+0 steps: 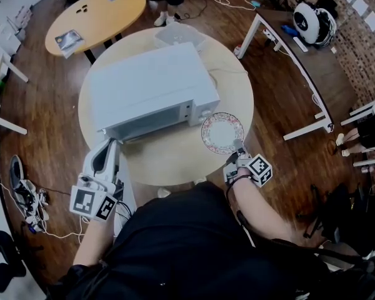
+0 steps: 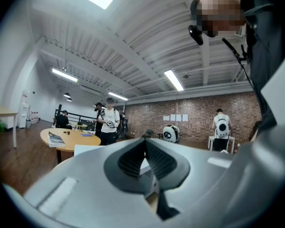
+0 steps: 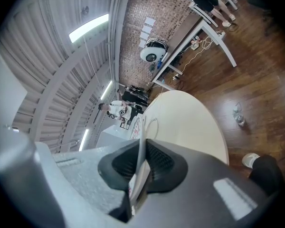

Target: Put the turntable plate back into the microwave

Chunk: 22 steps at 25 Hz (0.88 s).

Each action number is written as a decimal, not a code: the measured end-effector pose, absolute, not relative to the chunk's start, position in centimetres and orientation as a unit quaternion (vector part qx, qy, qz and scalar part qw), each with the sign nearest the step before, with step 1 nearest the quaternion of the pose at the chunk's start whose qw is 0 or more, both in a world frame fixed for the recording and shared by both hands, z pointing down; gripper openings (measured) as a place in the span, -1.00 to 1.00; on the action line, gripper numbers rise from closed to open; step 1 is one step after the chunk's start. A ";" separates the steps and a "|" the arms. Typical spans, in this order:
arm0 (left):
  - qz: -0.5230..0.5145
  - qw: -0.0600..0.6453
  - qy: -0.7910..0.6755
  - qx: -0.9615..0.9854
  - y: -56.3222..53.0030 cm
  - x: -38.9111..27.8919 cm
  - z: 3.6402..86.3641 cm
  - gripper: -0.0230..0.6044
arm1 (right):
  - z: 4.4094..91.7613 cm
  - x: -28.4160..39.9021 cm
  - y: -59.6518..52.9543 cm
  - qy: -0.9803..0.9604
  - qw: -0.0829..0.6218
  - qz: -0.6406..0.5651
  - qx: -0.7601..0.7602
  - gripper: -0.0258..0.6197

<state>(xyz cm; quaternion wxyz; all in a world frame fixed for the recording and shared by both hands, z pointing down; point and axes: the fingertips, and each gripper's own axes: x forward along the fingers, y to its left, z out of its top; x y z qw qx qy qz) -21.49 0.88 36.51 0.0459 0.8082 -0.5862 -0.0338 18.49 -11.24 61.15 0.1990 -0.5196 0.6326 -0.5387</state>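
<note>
A white microwave (image 1: 150, 86) stands on the round pale table (image 1: 175, 158), its windowed front facing me. The turntable plate (image 1: 222, 132), clear with a red patterned rim, hangs over the table just right of the microwave's front corner. My right gripper (image 1: 239, 147) is shut on the plate's near rim. In the right gripper view the plate (image 3: 137, 125) runs edge-on between the pads of that gripper (image 3: 141, 163). My left gripper (image 1: 107, 147) sits at the table edge by the microwave's front left corner. In its own view its jaws (image 2: 143, 144) are shut with nothing between them.
A clear box (image 1: 175, 35) sits behind the microwave. An orange oval table (image 1: 97, 14) stands at the back left, a long white-legged desk (image 1: 300, 61) at the right. Cables lie on the wood floor. People (image 2: 109, 122) stand far off. A bottle (image 3: 237, 114) lies on the floor.
</note>
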 end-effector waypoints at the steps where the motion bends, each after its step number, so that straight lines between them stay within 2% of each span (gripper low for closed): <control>1: -0.033 0.046 -0.586 0.809 0.9 -21.5 36.5 -0.91 | 61.1 18.4 -11.2 0.633 0.198 -0.540 -0.519 -0.86; 22: -0.042 0.052 -0.590 0.805 1.6 -21.1 37.0 -0.91 | 60.9 17.4 -10.9 0.645 0.180 -0.547 -0.502 -0.86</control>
